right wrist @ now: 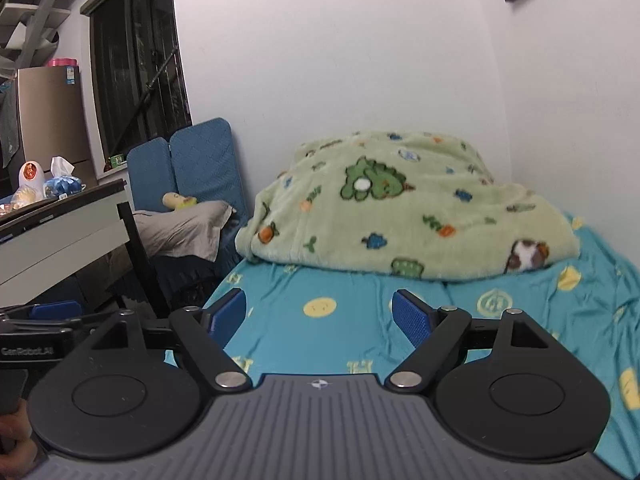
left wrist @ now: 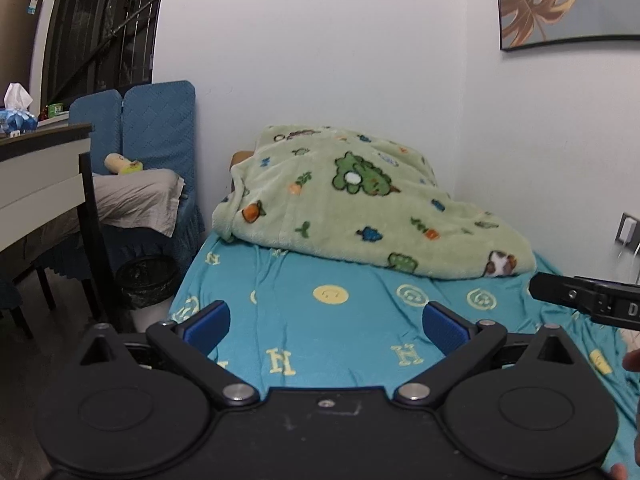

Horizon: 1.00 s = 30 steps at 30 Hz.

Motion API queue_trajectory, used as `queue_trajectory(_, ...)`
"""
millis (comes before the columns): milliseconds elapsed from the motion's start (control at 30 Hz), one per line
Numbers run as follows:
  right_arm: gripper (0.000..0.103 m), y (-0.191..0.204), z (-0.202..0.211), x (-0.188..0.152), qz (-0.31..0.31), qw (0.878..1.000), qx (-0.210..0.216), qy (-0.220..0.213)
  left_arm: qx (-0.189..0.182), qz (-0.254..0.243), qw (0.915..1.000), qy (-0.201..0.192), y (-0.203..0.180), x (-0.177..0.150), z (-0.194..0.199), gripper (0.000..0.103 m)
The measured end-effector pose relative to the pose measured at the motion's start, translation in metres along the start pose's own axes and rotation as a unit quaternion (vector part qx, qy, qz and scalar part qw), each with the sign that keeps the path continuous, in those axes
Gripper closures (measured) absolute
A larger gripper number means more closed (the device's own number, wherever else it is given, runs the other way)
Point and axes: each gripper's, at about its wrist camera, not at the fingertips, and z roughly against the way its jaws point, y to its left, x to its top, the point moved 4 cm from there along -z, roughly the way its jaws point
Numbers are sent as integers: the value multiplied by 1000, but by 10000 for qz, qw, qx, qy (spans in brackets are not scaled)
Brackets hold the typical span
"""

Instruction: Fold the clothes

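Observation:
A teal bed sheet with yellow smiley and letter prints covers the bed below both grippers. A pale green fleece blanket with dinosaur prints lies bunched at the far end against the wall, also seen as the blanket in the right wrist view. My left gripper is open above the sheet, nothing between its blue pads. My right gripper is open too, with only the sheet showing between its fingers. The right gripper's black body pokes in at the right edge of the left wrist view. No garment is in either grip.
A white desk with a tissue box stands left of the bed. Behind it are blue padded chairs with grey cloth and a black bin on the floor. White walls close off the far end and right side.

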Motion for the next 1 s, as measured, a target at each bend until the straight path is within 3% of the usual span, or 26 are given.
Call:
queue_trajectory(300, 20, -13, -11, -23, 27, 9995, -259, 163, -7, -88, 9999, 148, -7, -18, -7, 0)
queue_trajectory(567, 2, -11, -12, -23, 102, 9993, -367, 14, 13, -117, 9999, 108, -7, -22, -8, 0)
queue_trajectory(1000, 1, -8, -11, -23, 223, 9989, -411, -105, -25, -90, 10000, 12, -8, -24, -5, 0)
